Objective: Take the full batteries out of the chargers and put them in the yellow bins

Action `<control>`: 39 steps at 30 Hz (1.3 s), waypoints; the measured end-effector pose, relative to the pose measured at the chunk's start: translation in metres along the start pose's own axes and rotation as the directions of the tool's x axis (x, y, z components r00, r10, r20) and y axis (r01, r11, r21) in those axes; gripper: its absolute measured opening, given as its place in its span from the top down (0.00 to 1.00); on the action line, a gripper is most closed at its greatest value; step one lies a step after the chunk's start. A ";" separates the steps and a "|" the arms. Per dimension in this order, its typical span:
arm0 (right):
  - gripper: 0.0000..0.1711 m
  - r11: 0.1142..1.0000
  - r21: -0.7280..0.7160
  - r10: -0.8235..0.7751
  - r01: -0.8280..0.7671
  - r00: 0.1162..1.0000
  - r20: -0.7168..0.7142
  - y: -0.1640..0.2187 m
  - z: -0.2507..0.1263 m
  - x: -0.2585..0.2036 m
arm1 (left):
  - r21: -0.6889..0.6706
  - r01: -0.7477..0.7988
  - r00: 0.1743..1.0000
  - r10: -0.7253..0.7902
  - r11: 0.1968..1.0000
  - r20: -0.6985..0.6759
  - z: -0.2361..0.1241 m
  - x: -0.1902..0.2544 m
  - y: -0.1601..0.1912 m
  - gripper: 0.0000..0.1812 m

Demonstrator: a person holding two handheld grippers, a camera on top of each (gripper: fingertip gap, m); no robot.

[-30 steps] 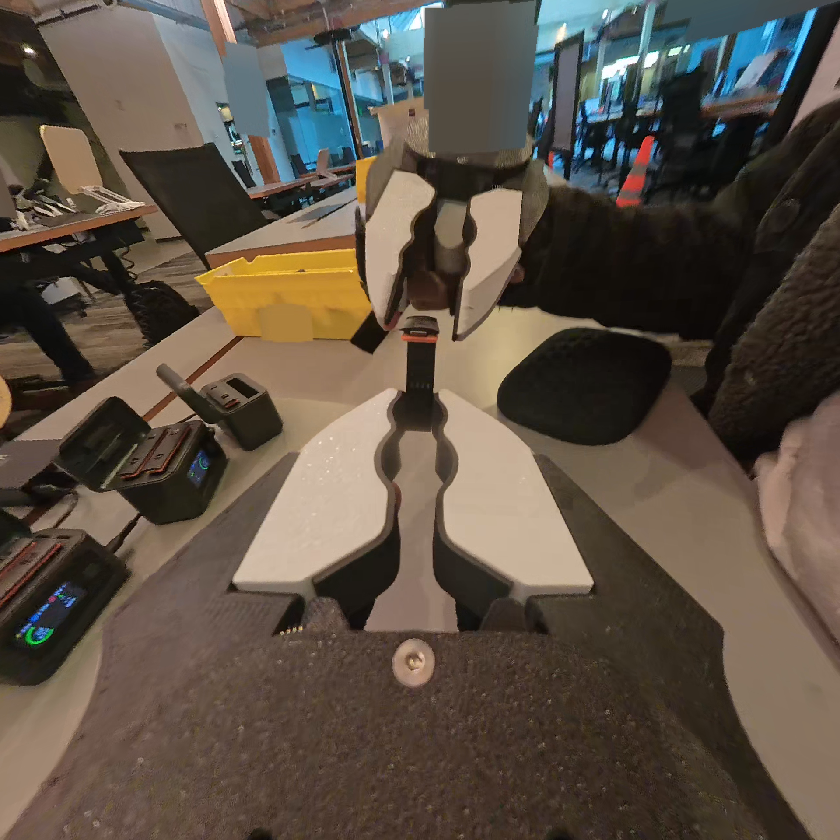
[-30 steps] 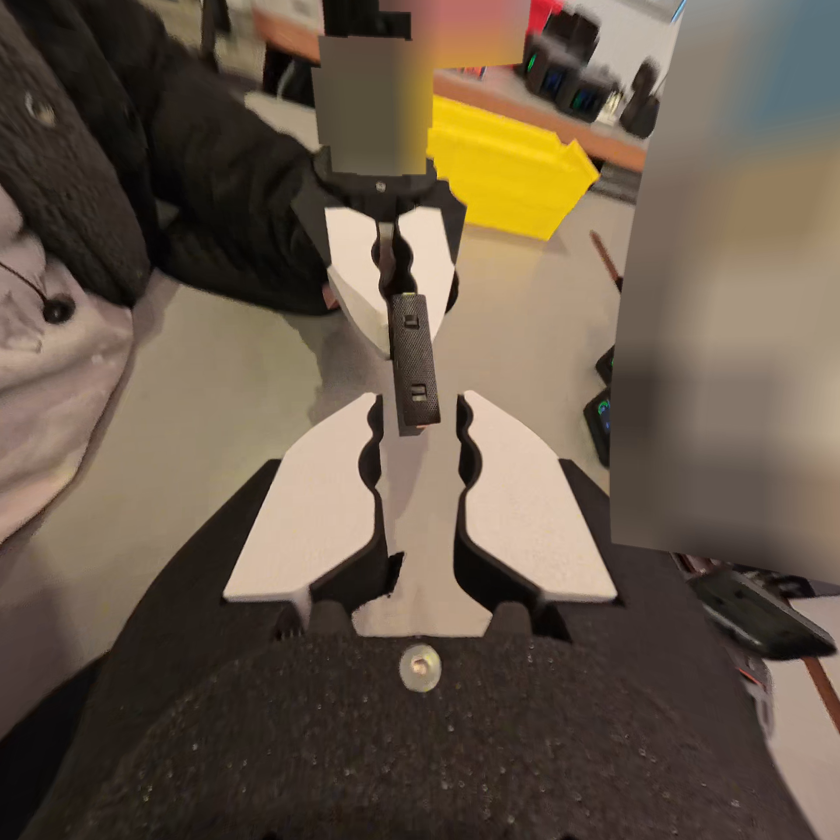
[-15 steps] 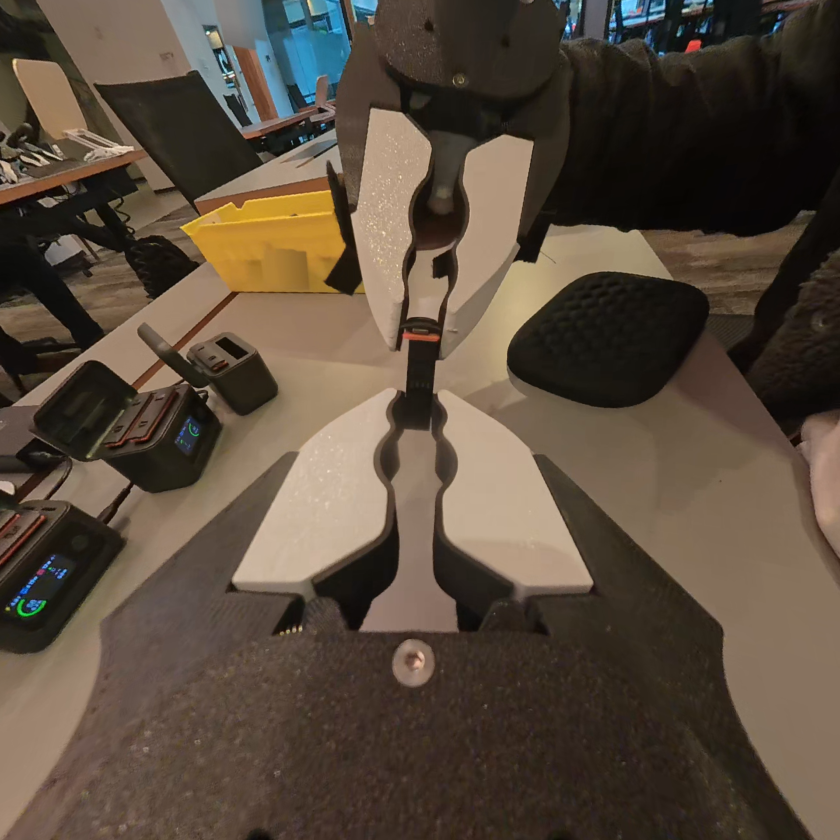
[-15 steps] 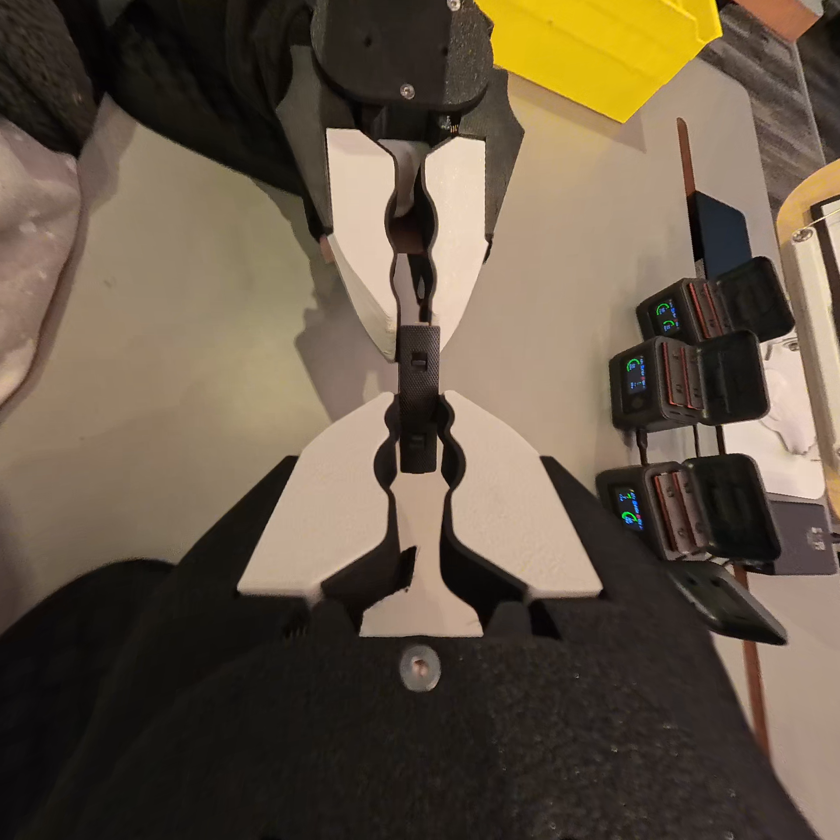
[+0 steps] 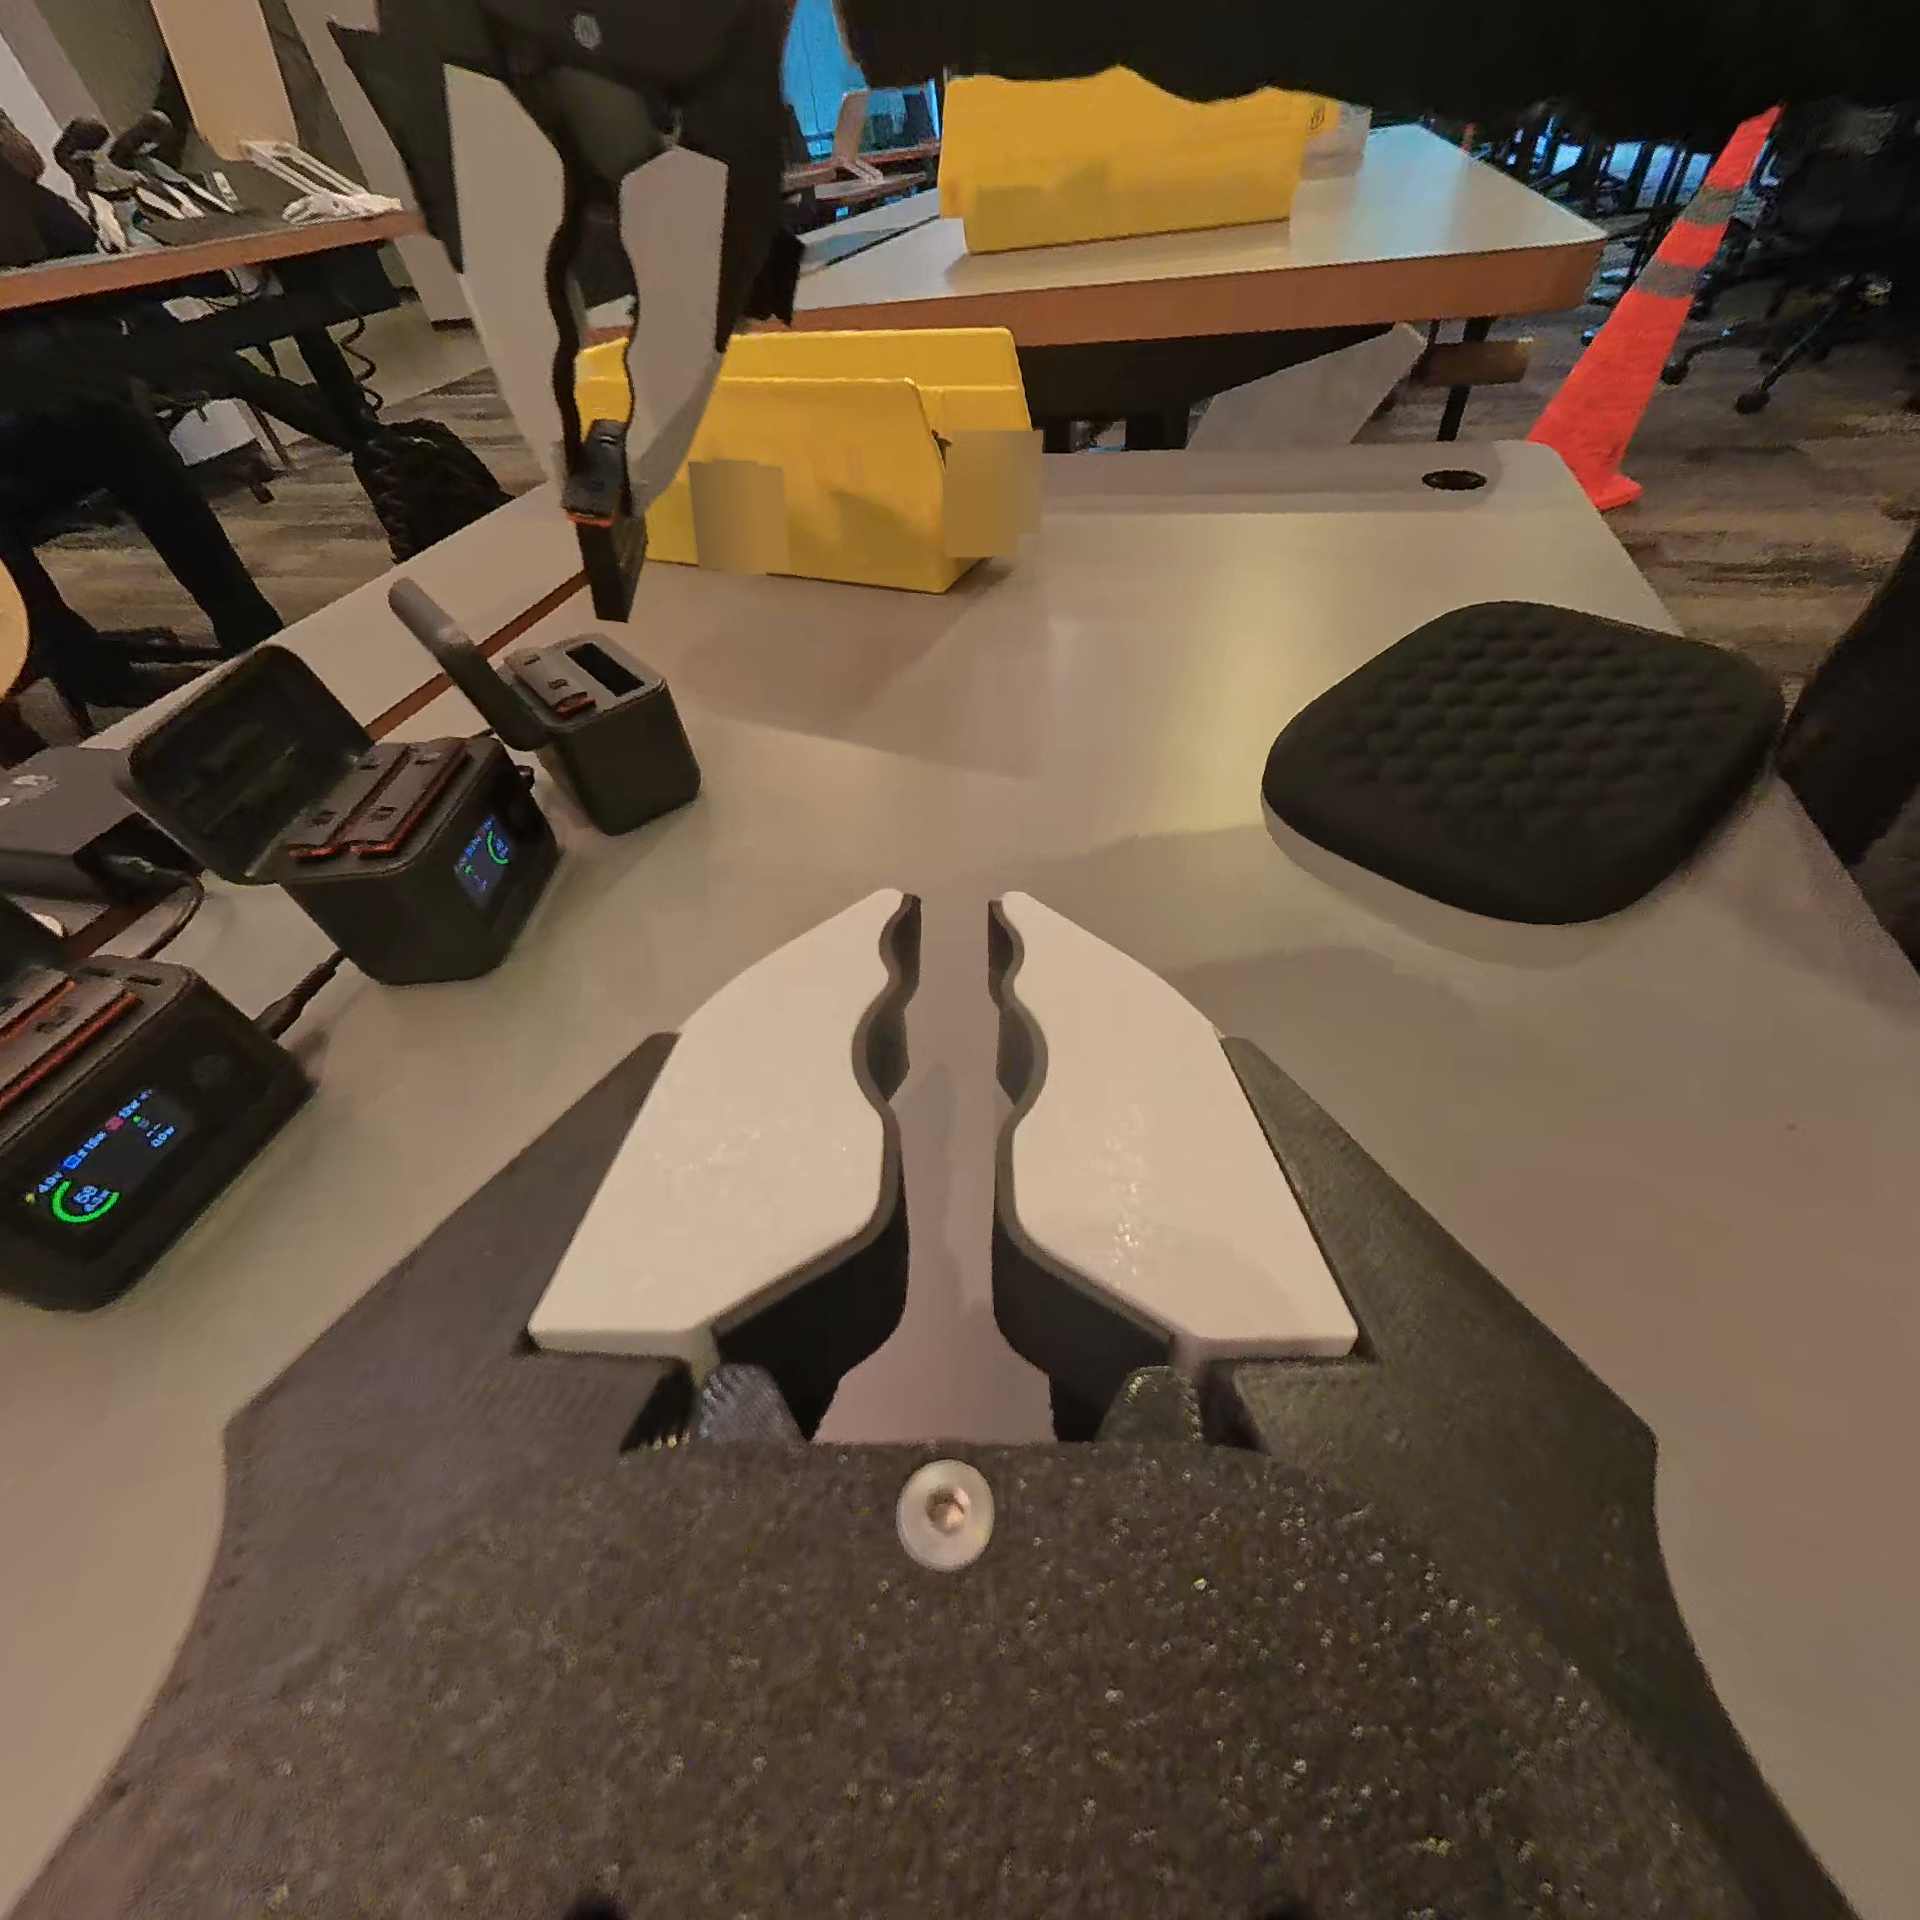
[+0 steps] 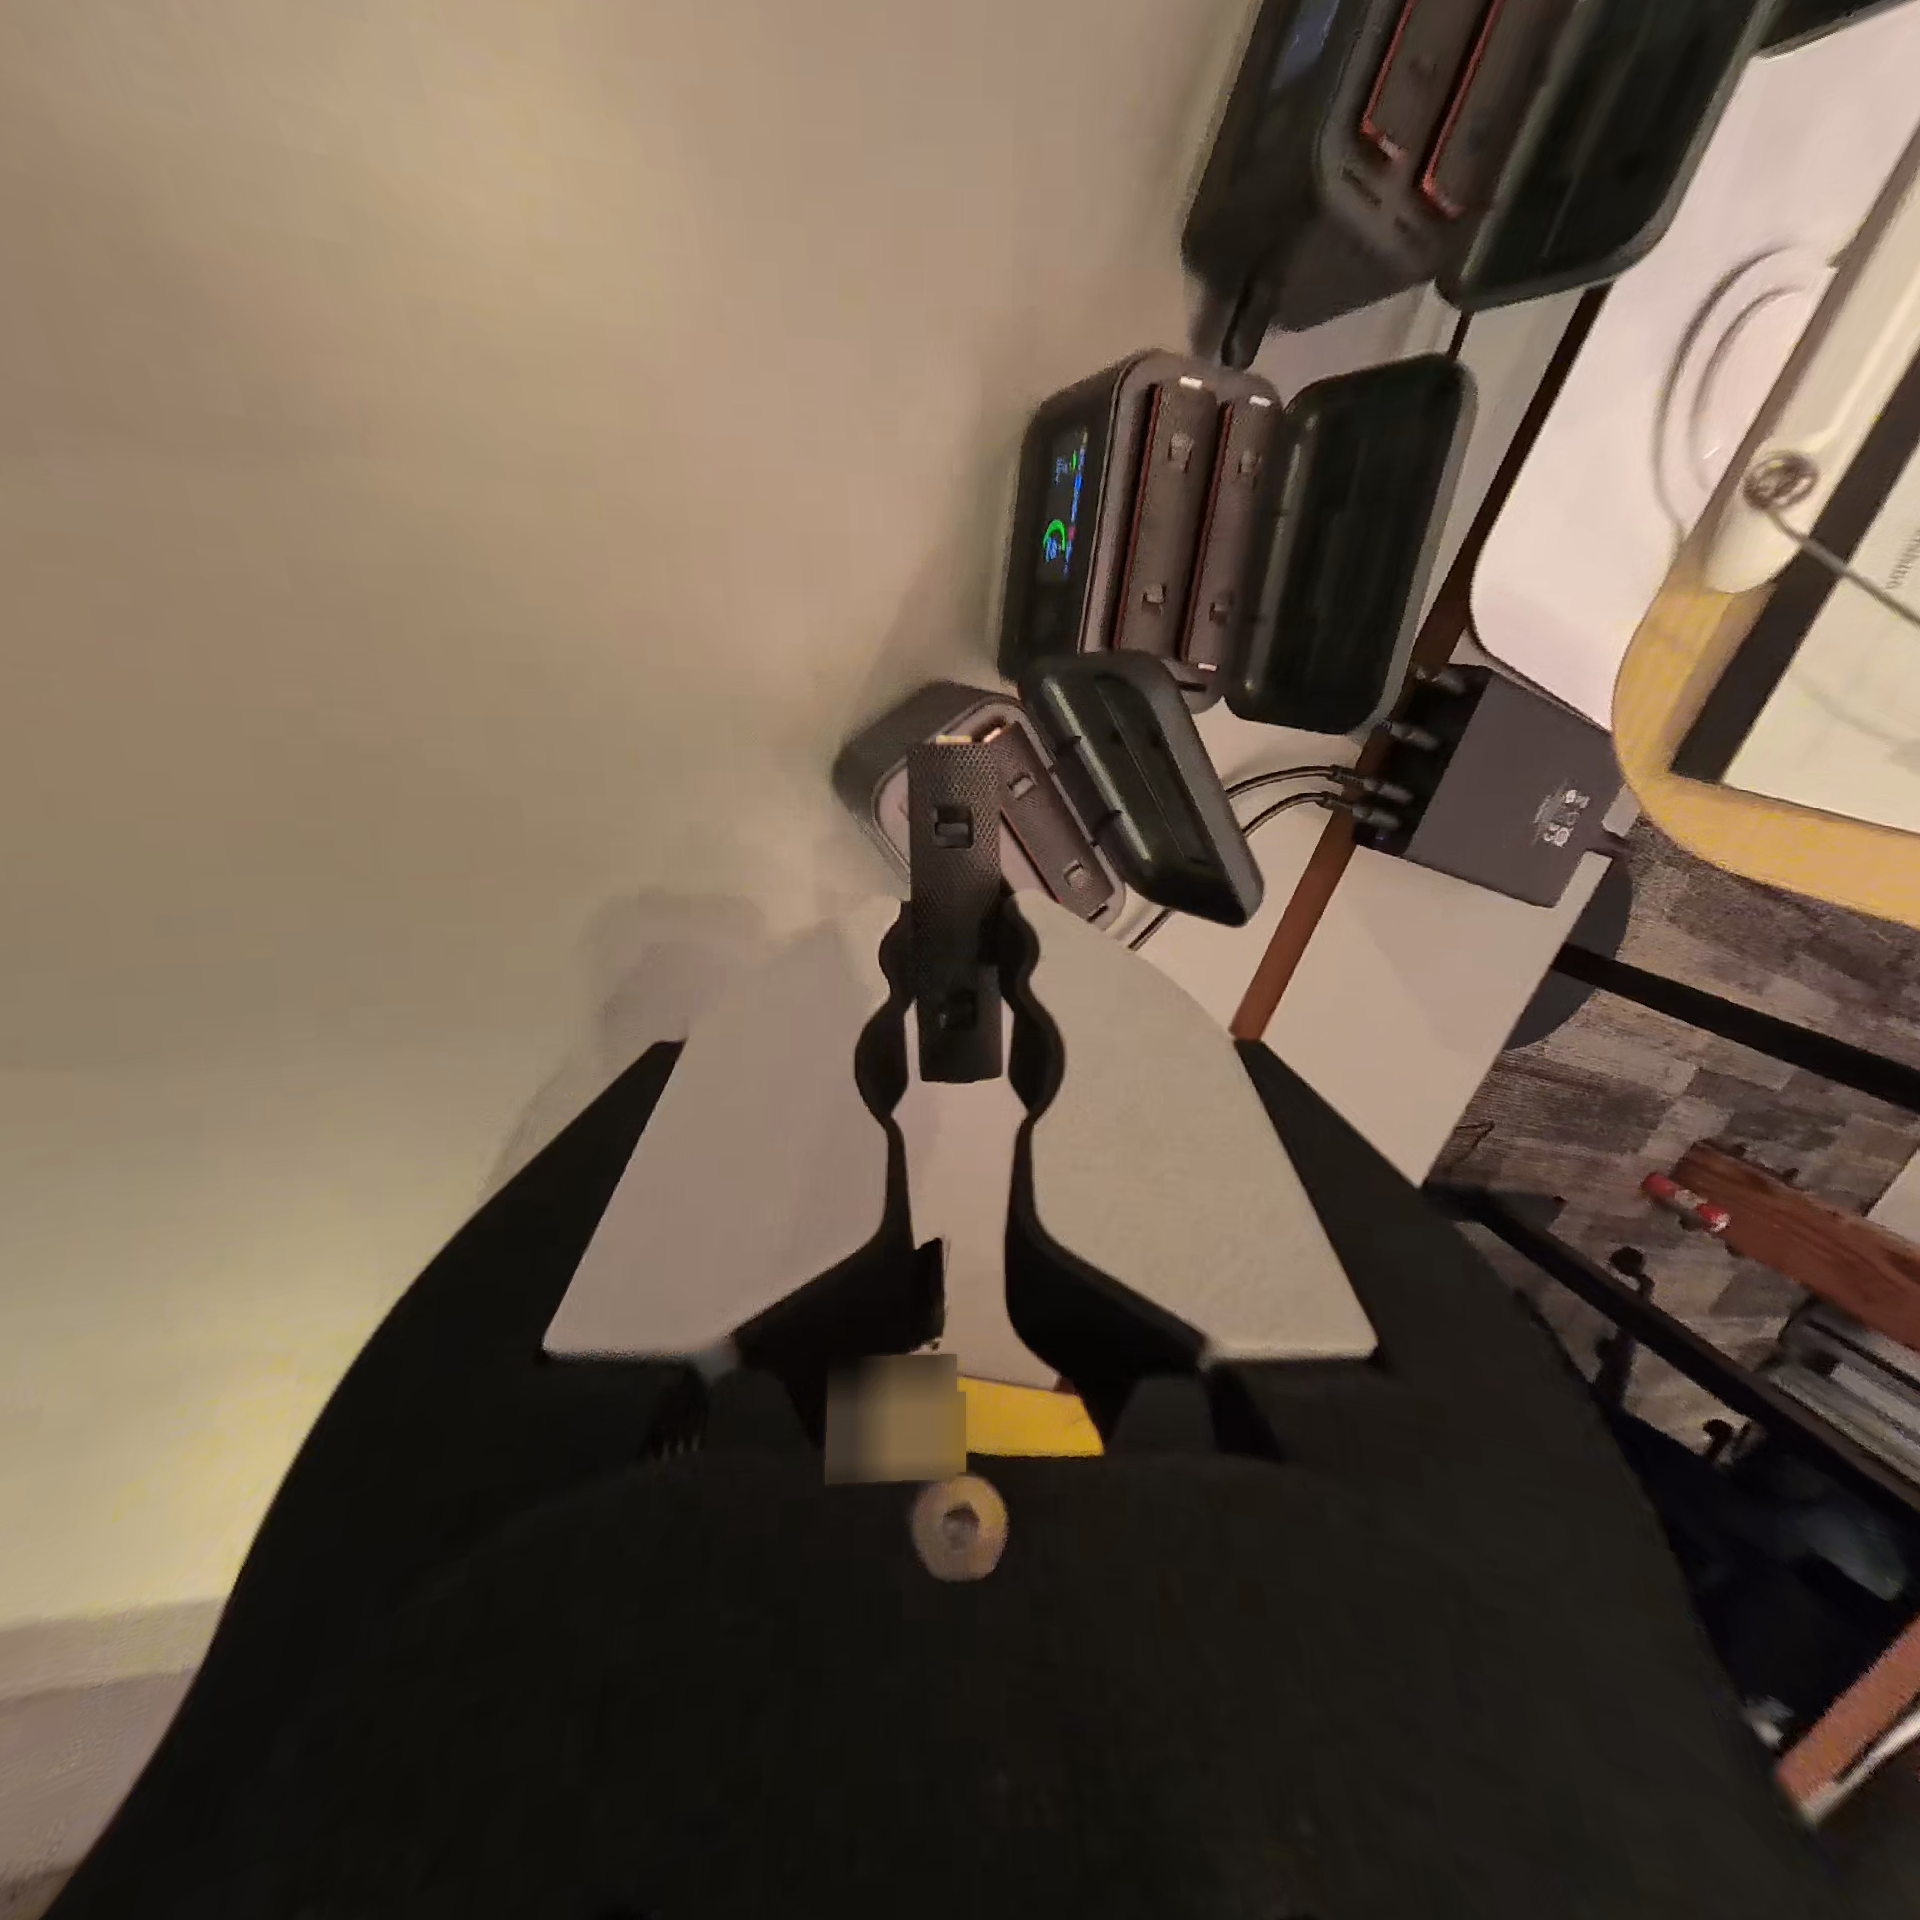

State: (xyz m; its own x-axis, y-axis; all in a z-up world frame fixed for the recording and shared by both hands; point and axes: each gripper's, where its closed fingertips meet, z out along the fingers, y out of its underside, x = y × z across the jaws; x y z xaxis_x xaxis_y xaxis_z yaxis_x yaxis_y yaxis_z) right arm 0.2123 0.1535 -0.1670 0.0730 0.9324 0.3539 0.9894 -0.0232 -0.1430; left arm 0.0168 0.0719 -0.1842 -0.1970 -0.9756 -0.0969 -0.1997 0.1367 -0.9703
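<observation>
Right gripper [image 6: 951, 971] clamped on one battery [image 6: 951, 894], pinched low down, most of the length sticking out past the tips. Pointing downward over the desk [image 6: 416, 520], close to the nearest charger [image 6: 1039, 800]; seen from the left wrist view, hanging high above the desk with the bin [image 5: 831, 468] just behind. Left gripper [image 5: 951, 935] empty, fingers parted by a narrow gap, hovering low over the desk well short of the chargers.

Risks, judged from here:
- Short pinch on a long, slim battery: likely to pivot or slip out during a quick swing toward the bin, then bounce off the desk.
- Release too early or too low: battery hitting the bin's front wall and falling outside.
- Carried battery's free end close to the open lid of the nearest charger (exact gap unclear, view blurred): possible knock shifting that charger or tugging its cable.
- More batteries sitting in the other chargers [image 5: 416, 831], so plenty left to do.
</observation>
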 end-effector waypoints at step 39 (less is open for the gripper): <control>0.91 0.834 -0.088 -0.508 0.545 0.820 0.262 0.022 0.042 0.011 | -0.030 0.081 0.997 -0.081 0.996 -0.014 0.008 -0.012 0.019 0.99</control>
State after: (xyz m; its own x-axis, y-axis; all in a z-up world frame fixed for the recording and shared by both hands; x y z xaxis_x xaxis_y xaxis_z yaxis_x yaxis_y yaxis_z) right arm 0.2298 0.1781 -0.2057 -0.4759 0.8712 0.1207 0.8758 0.4570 0.1553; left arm 0.0227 0.0847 -0.2028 -0.1939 -0.9809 -0.0145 -0.2437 0.0625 -0.9678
